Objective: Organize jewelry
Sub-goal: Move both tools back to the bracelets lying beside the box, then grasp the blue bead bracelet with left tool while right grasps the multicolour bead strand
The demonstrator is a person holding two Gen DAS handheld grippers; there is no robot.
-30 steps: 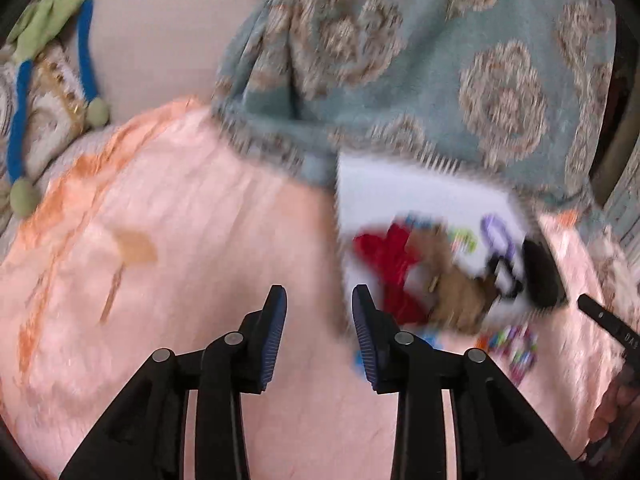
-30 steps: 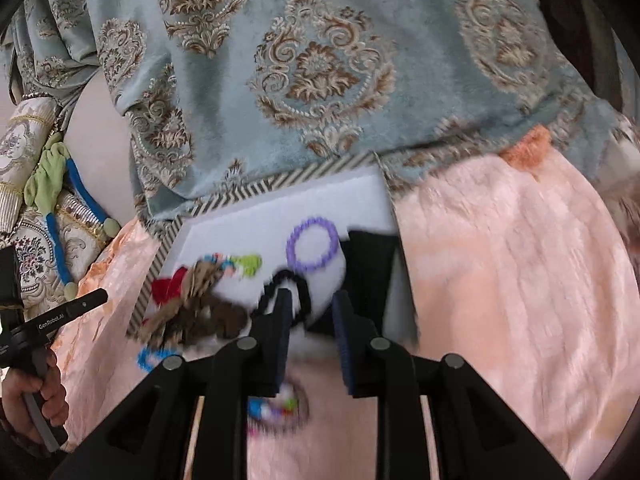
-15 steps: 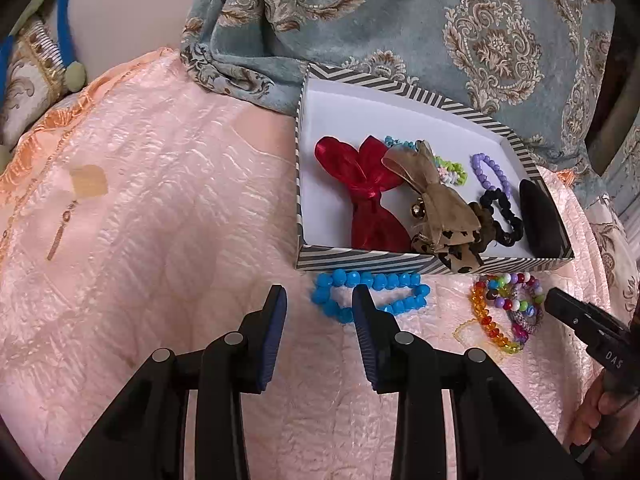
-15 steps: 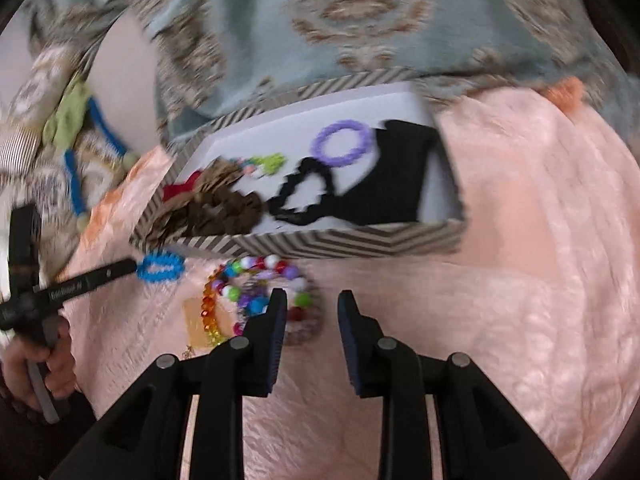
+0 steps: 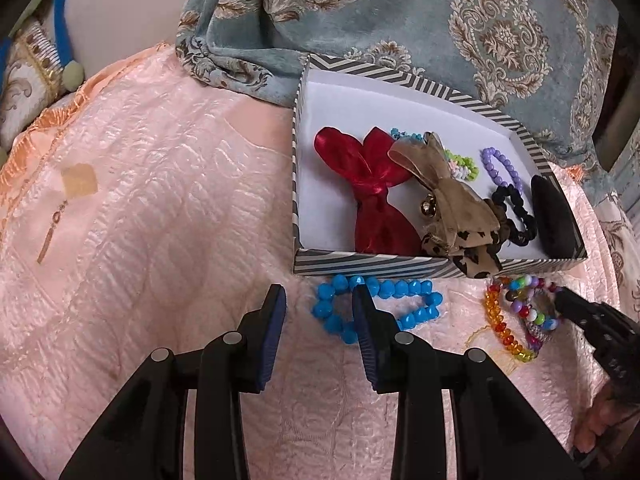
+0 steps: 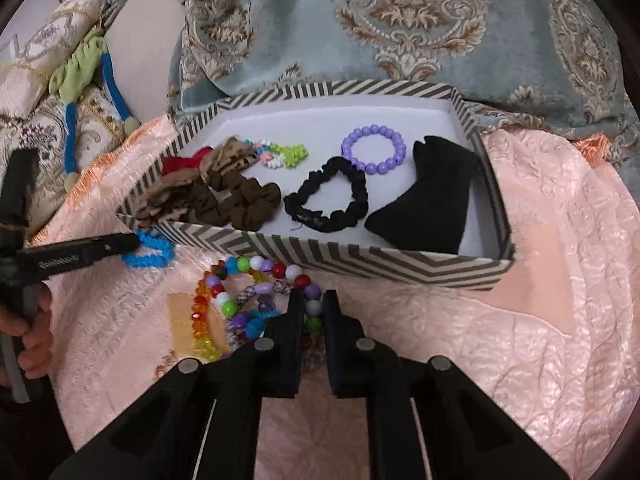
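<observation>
A striped box [image 5: 380, 266] [image 6: 360, 258] holds a red bow [image 5: 368, 184], a brown bow [image 5: 452, 204], a black scrunchie [image 6: 328, 196], a purple bead bracelet [image 6: 374, 148] and a black pouch [image 6: 428, 196]. A blue bead bracelet [image 5: 376, 306] [image 6: 150, 254] lies on the pink cloth in front of the box. My left gripper [image 5: 318, 300] is open with its left end between the fingers. A pile of multicoloured bead bracelets [image 6: 248, 300] [image 5: 520, 316] lies beside it. My right gripper [image 6: 311, 304] is nearly closed around beads at the pile's right edge.
Pink quilted cloth [image 5: 160, 200] covers the surface. A blue patterned fabric [image 6: 400, 20] hangs behind the box. A gold earring on a card [image 5: 64, 208] lies far left. Cushions and a green-blue cord [image 6: 80, 80] sit at the left edge.
Both grippers moved down and closer to the bracelets in front of the box. The right gripper's fingers narrowed around the multicoloured beads.
</observation>
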